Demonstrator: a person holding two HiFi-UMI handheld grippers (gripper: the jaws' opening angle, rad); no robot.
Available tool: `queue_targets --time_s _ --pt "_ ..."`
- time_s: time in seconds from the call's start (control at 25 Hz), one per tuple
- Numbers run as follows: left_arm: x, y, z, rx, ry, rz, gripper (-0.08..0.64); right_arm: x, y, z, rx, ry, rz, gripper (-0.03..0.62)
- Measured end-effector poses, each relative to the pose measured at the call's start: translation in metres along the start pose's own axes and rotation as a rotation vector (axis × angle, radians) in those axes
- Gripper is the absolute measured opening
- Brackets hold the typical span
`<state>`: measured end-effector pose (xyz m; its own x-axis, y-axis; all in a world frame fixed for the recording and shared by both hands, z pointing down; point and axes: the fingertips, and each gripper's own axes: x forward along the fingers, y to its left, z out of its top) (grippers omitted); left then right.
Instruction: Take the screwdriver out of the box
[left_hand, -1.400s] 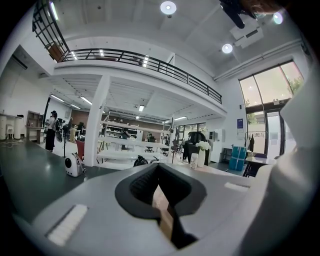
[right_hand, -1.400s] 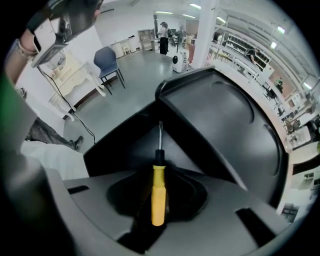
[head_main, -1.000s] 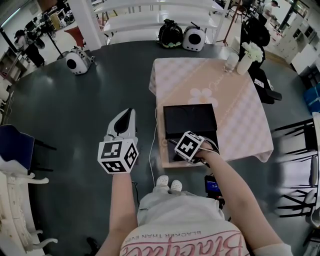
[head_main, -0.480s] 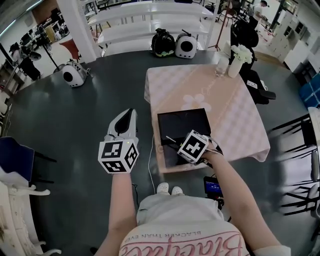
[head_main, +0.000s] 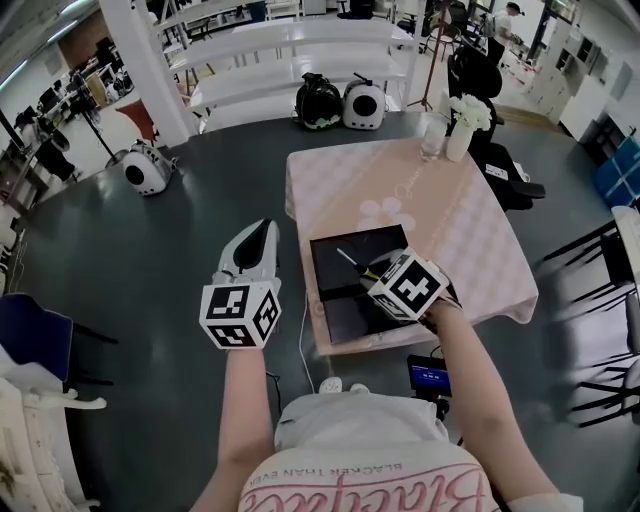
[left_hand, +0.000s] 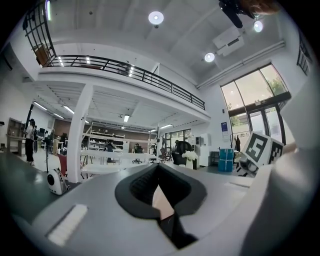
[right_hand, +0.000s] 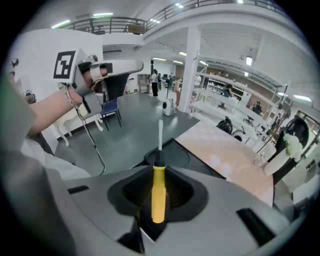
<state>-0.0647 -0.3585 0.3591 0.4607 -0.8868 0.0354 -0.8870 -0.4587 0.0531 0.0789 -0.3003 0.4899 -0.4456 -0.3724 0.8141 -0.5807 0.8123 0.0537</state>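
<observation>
Nearest to me, my right gripper is clamped on the yellow handle of the screwdriver. The jaws stand only a little apart, pinching the handle from both sides. The black collar and bare metal shaft stick out ahead of the pads. Holding it by the handle seems sensible: that is the thickest part, and the thin shaft stays free of the pads.

The gripper tilts downward. In the head view the shaft points away from me over the open black box, and the tool looks lifted clear of it, touching neither wall nor floor. By my reckoning the taking-out is nearly done; what remains is to carry the tool off and set it down.

To my left, my left gripper hangs over the grey floor, well apart from the table. Its jaws are together with nothing between them, and I judge that it is kept aside so that it does not crowd the lift.

The box sits at the near edge of the pink checked cloth, within easy reach. At the far corner stand a glass and a vase of white flowers, well away from the work.
</observation>
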Motion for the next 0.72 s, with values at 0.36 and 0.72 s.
queue_targets --time_s 0.36,0.72 --pt "0.006 -0.017 0.028 0.034 -0.057 -0.050 0.011 -0.058 -0.033 0.029 0.093 -0.207 -0.134 0.083" --pt "0.009 -0.033 0.060 0.025 -0.142 -0.094 0.011 -0.118 -0.062 0.048 0.167 -0.484 -0.324 0.083"
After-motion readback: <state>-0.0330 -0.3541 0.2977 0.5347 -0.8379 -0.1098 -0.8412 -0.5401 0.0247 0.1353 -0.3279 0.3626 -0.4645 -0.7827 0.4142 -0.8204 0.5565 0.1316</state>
